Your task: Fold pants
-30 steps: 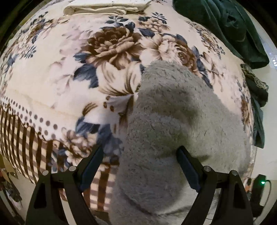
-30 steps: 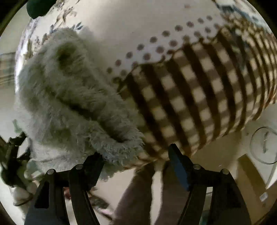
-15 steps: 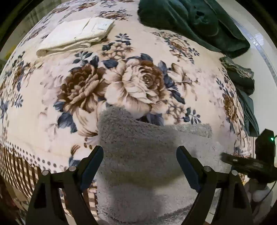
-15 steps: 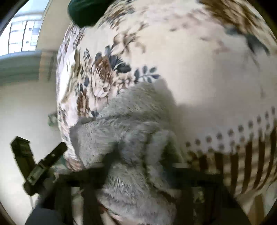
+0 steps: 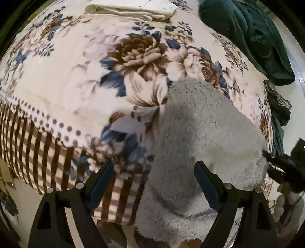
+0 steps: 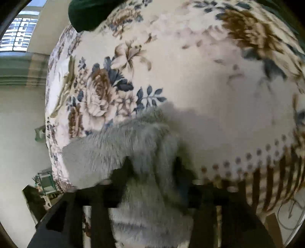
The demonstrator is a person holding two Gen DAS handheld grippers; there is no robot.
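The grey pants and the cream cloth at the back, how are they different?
The grey pants are fluffy and hang off the blanket's near edge; the cream cloth looks smooth and lies far back. The pants are bunched, with the right gripper pinching them; the cloth is neatly folded and untouched. Both lie on the flowered blanket.

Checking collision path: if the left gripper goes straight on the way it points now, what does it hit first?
Probably the grey fleece pants. The left gripper is open, and the pants fill the right part of the gap between its fingers, with the floral blanket on the left. Depth is unclear in the fisheye view.
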